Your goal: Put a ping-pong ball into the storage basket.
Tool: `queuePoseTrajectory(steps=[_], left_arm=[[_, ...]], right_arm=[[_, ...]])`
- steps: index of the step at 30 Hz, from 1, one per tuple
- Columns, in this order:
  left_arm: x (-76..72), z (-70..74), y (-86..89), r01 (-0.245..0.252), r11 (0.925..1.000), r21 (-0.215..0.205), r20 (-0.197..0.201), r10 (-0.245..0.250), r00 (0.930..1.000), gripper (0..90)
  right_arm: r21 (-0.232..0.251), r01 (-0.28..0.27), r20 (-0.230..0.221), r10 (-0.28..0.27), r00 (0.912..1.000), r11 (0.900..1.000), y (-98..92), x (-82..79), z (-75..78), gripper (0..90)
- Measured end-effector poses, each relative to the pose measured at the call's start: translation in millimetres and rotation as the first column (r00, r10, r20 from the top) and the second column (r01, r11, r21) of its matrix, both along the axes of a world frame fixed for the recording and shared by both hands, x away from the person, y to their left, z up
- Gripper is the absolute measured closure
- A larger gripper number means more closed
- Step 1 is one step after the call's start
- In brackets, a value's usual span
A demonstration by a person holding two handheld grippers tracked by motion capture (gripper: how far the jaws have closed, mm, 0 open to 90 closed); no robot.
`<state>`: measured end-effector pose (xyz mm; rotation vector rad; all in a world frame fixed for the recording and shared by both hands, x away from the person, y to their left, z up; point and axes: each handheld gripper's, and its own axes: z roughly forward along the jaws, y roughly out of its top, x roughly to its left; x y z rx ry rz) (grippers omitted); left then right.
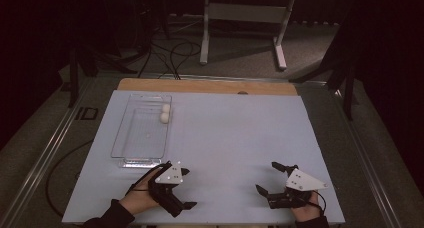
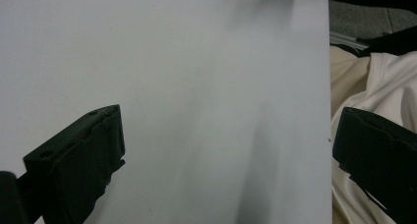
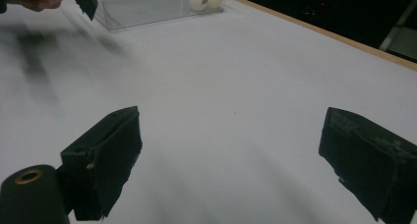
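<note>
Ping-pong balls, 2 small white spheres [image 1: 164, 113], are the things nearest the work, yet largest comes first: a pale grey-white rectangular table sheet [image 1: 235, 138] is spread over a wooden board, probably to give a plain, even working surface. On its left half a clear rectangular plastic tray [image 1: 142, 133] is laid lengthwise, and the 2 balls are kept inside it at the far right corner, touching each other and resting against the wall, which seems to stop them rolling off. Both tools are held low at the near edge, well apart from the tray, in what is judged a ready pose. The black 2-jaw left gripper [image 1: 186, 188] is held just beyond the tray's near end, its jaws spread wide with nothing between them, and is turned toward the table's near right. The black 2-jaw right gripper [image 1: 267, 177] is likewise held with its jaws parted and empty, angled leftward toward the tray, which is seen far ahead in the right gripper view.
</note>
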<state>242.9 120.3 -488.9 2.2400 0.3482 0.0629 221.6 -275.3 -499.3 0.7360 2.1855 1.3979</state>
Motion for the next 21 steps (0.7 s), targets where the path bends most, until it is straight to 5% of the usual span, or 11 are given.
queuePoseTrajectory(steps=[7, 10, 21], left_arm=[[-4.4, -5.3, 13.4, 0.030, 0.9995, -0.008, -0.001, -0.030, 0.9996, 0.2], [-5.3, -9.3, 18.1, 0.015, 0.9995, 0.029, -0.001, -0.015, 0.9999, 0.2], [-10.4, -13.3, 40.5, -0.031, 0.9995, -0.004, -0.020, 0.031, 0.9993, 0.2]], right_arm=[[0.001, -0.002, 0.002, 0.002, 1.0000, 1.000, 0.5, 0.1, -0.2, 8.7], [0.000, 0.000, 0.002, 0.000, 1.0000, 1.000, 0.3, 0.1, -0.4, 8.8], [0.002, 0.001, -0.003, -0.001, 1.0000, 1.000, 0.1, -0.6, -0.2, 8.7]])
